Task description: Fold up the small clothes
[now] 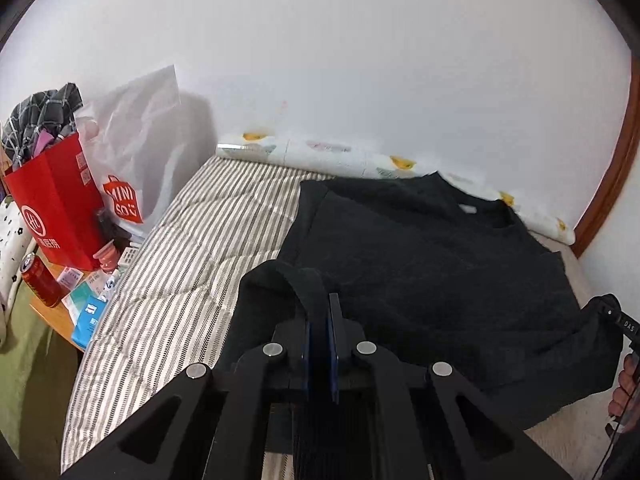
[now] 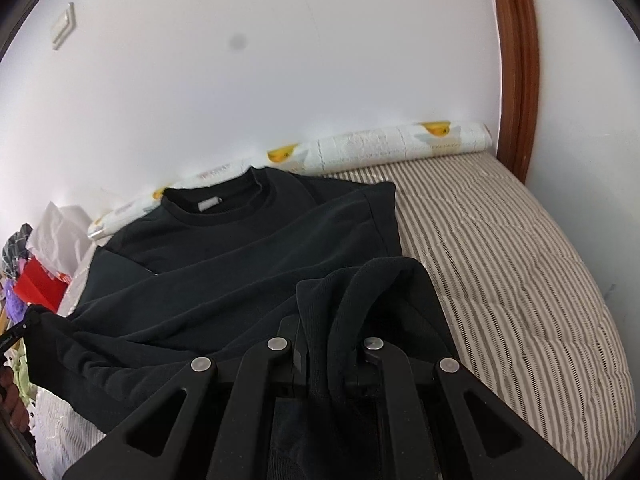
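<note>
Both grippers pinch the black sweater's hem on the bed.
I have the left gripper (image 1: 320, 312) and right gripper (image 2: 324, 332) each clamped on a hem corner of the sweater (image 1: 420, 248); its collar lies near the bed's (image 1: 192, 240) far edge.

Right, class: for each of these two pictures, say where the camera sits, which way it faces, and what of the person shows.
Left wrist: on the left gripper, facing down the striped bed to the wall; its jaws pinch the black sweatshirt; the right gripper shows at the right edge.
Right wrist: on the right gripper, same heading, pinching the hem; a hand shows at the left edge.
Shared: sweatshirt, bed, wall.
</note>
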